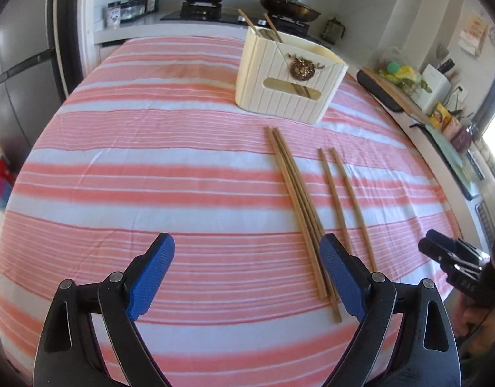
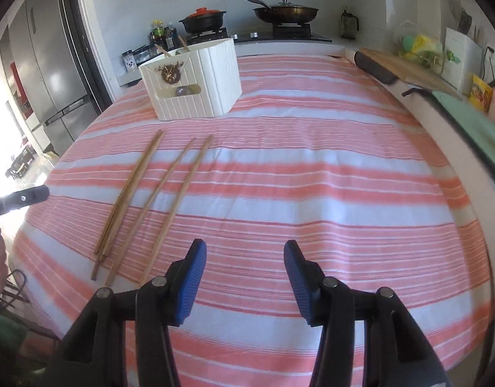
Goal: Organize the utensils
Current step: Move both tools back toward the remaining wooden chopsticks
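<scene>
Striped bench (image 1: 150, 161), chopsticks (image 1: 299, 200) near the holder (image 1: 289, 87). Both our tongs, left (image 1: 247, 274) & right (image 2: 244, 277), apart, empty; next we grab sticks.

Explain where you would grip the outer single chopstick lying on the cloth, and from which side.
Probably its near half, from above: the chopstick lies flat on the cloth, apart from its neighbour, so an open right claw could straddle it crosswise.

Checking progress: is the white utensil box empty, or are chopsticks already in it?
Not empty: chopstick ends stick up out of the white box, and more chopsticks lie on the tablecloth.
</scene>
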The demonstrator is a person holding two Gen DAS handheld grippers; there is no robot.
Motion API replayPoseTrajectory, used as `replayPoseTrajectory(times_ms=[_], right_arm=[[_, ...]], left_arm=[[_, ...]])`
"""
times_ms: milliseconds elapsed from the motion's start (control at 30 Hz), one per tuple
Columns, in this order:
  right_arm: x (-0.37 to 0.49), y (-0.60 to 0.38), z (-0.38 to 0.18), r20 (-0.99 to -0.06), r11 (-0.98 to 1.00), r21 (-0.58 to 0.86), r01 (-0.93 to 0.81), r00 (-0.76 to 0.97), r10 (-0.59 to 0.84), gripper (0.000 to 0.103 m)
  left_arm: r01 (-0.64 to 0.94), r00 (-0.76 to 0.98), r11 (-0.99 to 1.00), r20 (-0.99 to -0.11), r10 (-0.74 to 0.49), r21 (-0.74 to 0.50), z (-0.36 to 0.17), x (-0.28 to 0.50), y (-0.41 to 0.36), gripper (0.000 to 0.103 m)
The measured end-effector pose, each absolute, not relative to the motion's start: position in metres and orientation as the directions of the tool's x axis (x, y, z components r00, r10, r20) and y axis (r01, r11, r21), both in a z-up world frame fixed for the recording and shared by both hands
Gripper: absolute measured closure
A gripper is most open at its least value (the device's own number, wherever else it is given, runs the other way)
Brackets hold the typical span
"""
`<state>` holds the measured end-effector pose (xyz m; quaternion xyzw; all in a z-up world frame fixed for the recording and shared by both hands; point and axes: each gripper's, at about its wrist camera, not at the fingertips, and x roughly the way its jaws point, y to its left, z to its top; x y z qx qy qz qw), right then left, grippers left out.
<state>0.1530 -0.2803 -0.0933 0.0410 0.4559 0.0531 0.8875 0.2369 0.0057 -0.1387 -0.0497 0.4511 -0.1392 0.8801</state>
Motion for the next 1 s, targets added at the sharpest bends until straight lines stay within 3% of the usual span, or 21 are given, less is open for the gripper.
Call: replayPoseTrajectory(times_ms=[367,800,900,1000], right_arm=[[0.145,-0.251,-0.090,-0.785,0.989,0.109,-0.099,0.601,0.147,0.052],[0.166,-0.238,-0.103,-0.815,0.985,0.114,-0.132,0.554,0.169,0.052],[0.176,-0.229,-0.109,-0.825,0.983,0.107,-0.146,0.540,0.170,0.056],[0.186,-0.222,-0.118,-0.840,0.985,0.093,-0.148,0.520,0.157,0.065]], left_arm=[[0.187,0.552,0.979,-0.815,-0.175,-0.084,-0.180,0.251,-0.038,0.011],[0.177,0.537,0.984,-0.836,-0.118,-0.026,-0.195,0.262,-0.046,0.011],[0.182,0.546,0.983,-0.831,-0.105,-0.005,-0.196,0.266,-0.050,0.012],[0.181,0.546,0.983,-0.830,-0.110,-0.011,-0.194,0.272,-0.051,0.022]])
